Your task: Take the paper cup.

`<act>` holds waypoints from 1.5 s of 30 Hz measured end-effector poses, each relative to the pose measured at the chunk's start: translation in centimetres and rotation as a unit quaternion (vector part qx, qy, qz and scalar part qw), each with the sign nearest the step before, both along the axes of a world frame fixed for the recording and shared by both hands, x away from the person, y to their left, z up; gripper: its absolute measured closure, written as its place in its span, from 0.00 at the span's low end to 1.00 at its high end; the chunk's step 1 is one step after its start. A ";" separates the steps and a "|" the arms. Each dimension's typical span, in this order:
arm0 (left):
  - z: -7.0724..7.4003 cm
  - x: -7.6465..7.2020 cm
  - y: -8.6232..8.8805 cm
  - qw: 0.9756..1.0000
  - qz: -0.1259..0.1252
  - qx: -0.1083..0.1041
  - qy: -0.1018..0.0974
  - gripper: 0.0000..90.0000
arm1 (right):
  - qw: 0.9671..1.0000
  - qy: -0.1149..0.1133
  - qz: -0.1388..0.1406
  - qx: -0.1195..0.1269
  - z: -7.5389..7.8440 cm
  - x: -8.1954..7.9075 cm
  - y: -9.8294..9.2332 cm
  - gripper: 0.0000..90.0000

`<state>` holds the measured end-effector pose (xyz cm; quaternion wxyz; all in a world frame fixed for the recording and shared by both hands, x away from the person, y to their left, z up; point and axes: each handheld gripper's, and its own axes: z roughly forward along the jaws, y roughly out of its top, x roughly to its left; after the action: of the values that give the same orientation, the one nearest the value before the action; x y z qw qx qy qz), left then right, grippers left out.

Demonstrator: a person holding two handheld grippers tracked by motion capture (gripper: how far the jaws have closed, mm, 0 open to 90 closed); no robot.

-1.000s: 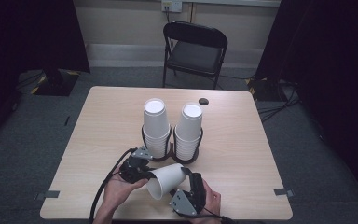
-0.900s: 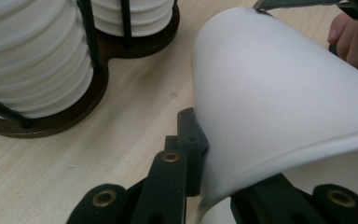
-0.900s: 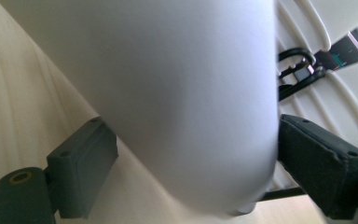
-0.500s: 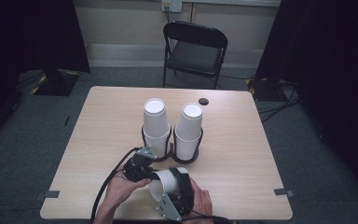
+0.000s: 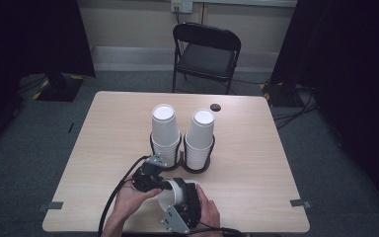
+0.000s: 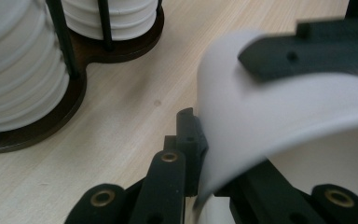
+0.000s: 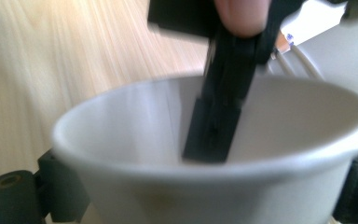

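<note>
Two cup stacks (image 5: 183, 134) beyond gripped cup (image 5: 170, 193)

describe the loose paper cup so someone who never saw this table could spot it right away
Start at the wooden table and find the dark holder with two stacks of white cups. Nearer the person, the single cup lies sideways between the left gripper and right gripper, outside the holder.

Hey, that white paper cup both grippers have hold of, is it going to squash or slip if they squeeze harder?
Probably squashes: the paper cup looks thin-walled, and the left gripper pinches its rim with one finger inside. It seems light, likely easy to lift. Its smooth white wall might slip, and lying sideways in the right gripper it could roll if released.
</note>
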<state>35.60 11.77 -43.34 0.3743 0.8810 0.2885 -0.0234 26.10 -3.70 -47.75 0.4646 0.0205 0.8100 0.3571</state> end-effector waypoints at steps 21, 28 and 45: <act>-0.5 -0.1 0.4 0.999 0.012 -0.031 -0.013 0.95 | 1.000 0.020 0.000 0.018 0.1 0.2 -0.2 0.12; -0.4 -0.3 0.8 0.998 0.021 -0.056 -0.028 0.95 | 0.999 0.024 -0.004 0.038 0.4 0.5 -0.3 0.12; -1.0 -1.0 1.5 0.990 0.056 -0.112 -0.065 0.87 | 0.993 0.072 -0.033 0.092 0.8 1.2 -1.4 0.13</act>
<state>34.63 13.31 -44.34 0.4894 0.8155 0.3082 0.0228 27.29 -5.07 -46.93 0.4129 0.1159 0.8039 0.4121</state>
